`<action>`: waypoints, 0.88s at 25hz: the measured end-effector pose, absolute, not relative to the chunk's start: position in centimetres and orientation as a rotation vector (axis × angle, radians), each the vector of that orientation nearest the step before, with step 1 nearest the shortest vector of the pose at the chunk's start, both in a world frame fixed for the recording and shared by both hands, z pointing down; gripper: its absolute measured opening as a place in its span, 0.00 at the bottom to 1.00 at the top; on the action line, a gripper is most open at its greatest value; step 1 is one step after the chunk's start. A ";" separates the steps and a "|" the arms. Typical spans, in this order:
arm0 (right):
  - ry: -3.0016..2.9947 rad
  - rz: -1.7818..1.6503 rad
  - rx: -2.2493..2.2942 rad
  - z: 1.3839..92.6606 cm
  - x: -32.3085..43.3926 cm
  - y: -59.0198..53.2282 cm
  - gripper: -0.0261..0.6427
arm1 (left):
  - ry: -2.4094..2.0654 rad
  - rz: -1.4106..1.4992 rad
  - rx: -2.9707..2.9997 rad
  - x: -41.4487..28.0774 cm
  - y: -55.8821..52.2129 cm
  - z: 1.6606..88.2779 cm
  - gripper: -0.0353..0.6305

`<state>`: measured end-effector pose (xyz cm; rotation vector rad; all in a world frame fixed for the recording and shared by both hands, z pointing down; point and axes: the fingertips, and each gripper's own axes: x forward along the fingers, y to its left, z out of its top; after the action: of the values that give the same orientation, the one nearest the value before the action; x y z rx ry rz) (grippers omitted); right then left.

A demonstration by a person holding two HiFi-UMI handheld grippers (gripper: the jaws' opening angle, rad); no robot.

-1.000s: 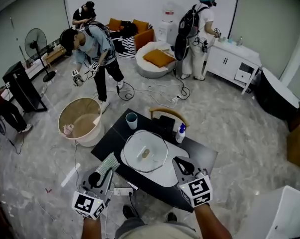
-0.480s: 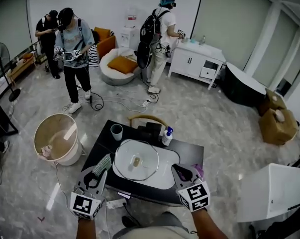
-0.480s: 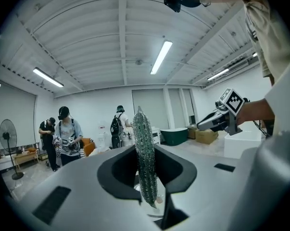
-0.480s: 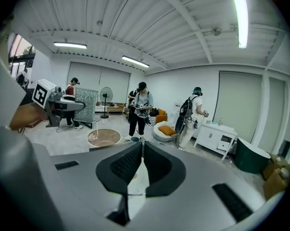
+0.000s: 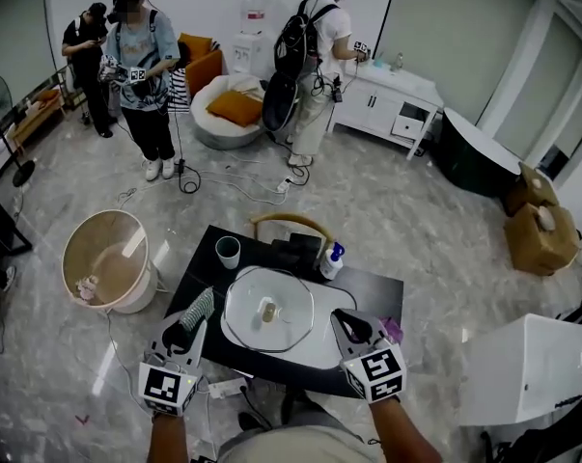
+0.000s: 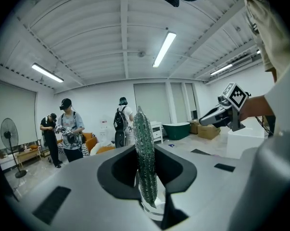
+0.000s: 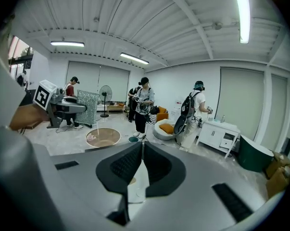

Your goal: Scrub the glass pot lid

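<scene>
Left of the glass pot lid [image 5: 267, 309], the left claw [image 5: 186, 328] still pinches a green scrubbing pad [image 5: 200, 309], near the rim but seemingly not touching it. Right of the lid, the right claw [image 5: 343, 320] stays pressed together on nothing. Over the last second only the view has swung. The lid lies unmoved, knob up, on the tabletop [image 5: 373, 292], so scrubbing looks paused or unstarted.
</scene>
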<state>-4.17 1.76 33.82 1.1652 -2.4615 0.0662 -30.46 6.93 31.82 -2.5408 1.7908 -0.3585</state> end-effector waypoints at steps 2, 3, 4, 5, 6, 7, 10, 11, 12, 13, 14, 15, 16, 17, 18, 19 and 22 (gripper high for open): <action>-2.489 0.070 1.135 34.0 -5.2 -0.3 0.08 | 1.820 -0.394 -2.534 -30.9 5.6 32.2 0.18; -2.502 0.071 1.120 34.0 -5.7 -1.3 0.08 | 1.832 -0.421 -2.526 -31.0 5.0 32.5 0.18; -2.514 0.073 1.105 34.0 -6.1 -2.2 0.08 | 1.842 -0.453 -2.516 -31.1 4.4 32.9 0.18; -2.522 0.075 1.090 34.2 -6.4 -3.1 0.08 | 1.851 -0.486 -2.503 -31.1 3.7 33.4 0.18; -2.527 0.077 1.076 34.4 -6.5 -3.9 0.08 | 1.858 -0.516 -2.489 -31.2 3.0 33.8 0.18; -2.528 0.080 1.064 34.8 -6.5 -4.7 0.08 | 1.863 -0.543 -2.477 -31.2 2.4 34.4 0.18; -2.516 0.109 1.039 36.5 -6.2 -7.2 0.08 | 1.884 -0.604 -2.462 -31.0 0.2 36.2 0.18; -2.511 0.121 1.028 37.2 -6.2 -7.9 0.08 | 1.900 -0.616 -2.460 -31.0 -0.5 36.9 0.18; -2.505 0.132 1.016 37.9 -6.1 -8.5 0.08 | 1.921 -0.622 -2.459 -30.9 -1.3 37.7 0.18; -2.499 0.142 1.002 38.7 -6.0 -8.9 0.08 | 1.941 -0.627 -2.461 -30.8 -2.1 38.5 0.18; -2.493 0.155 0.989 39.4 -6.0 -9.3 0.08 | 1.955 -0.635 -2.464 -30.6 -3.0 39.4 0.18; -2.486 0.170 0.977 40.2 -5.9 -9.7 0.08 | 1.961 -0.653 -2.468 -30.3 -3.9 40.5 0.18; -2.477 0.188 0.967 41.0 -5.8 -10.1 0.08 | 1.960 -0.682 -2.472 -30.1 -4.8 41.8 0.18; -2.467 0.205 0.959 41.9 -5.5 -10.4 0.08 | 1.957 -0.713 -2.478 -29.8 -5.5 43.1 0.18; -2.455 0.220 0.953 42.7 -5.3 -10.7 0.08 | 1.954 -0.743 -2.485 -29.5 -6.3 44.5 0.18; -2.445 0.232 0.949 43.6 -5.0 -11.1 0.08 | 1.953 -0.770 -2.492 -29.2 -7.2 45.8 0.18; -2.419 0.263 0.943 45.7 -4.4 -12.5 0.08 | 1.955 -0.856 -2.500 -28.6 -9.8 49.3 0.18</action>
<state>-4.37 -12.52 45.73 0.9432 -2.4194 0.2625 -28.62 -9.79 49.31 -2.5000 1.9546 -0.8555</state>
